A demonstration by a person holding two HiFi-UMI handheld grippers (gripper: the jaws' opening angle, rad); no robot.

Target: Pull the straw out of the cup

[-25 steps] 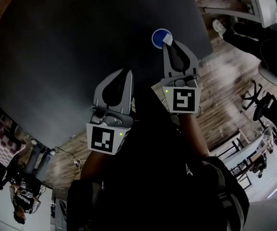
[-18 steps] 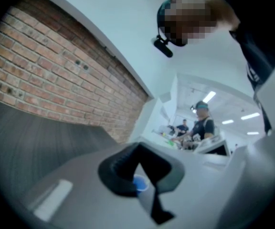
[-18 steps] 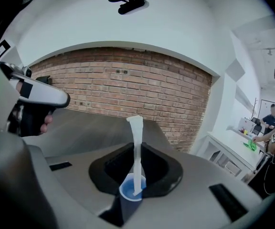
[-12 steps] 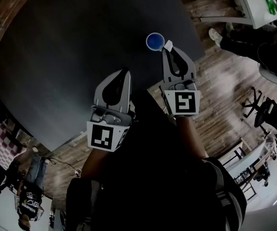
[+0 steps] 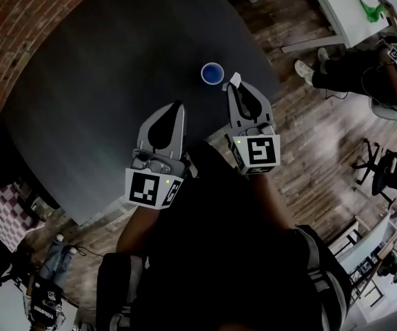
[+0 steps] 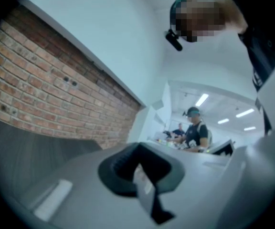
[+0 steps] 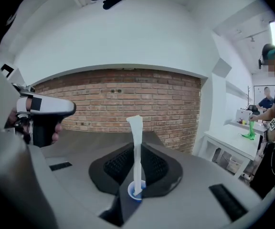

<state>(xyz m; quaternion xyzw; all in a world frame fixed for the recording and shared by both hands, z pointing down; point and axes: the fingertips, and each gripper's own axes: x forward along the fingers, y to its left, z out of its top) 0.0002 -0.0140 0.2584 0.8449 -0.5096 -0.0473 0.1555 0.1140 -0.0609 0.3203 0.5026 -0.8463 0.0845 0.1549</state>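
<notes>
Dark table (image 5: 102, 95) | right hand-held gripper (image 5: 234, 85) clamped on straw (image 7: 136, 147), cup (image 5: 212, 73) just beyond | left hand-held gripper (image 5: 177, 107) closed, blurry

All three views show strong fisheye distortion with dark, vignetted corners. The head view is dim: the dark table (image 5: 116, 81) shows no glare, and the floor (image 5: 322, 136) is slightly smeared. The left gripper view is soft throughout, lit by ceiling strip lights (image 6: 202, 99). The right gripper view is evenly bright, and the straw (image 7: 137, 147) is sharp.
</notes>
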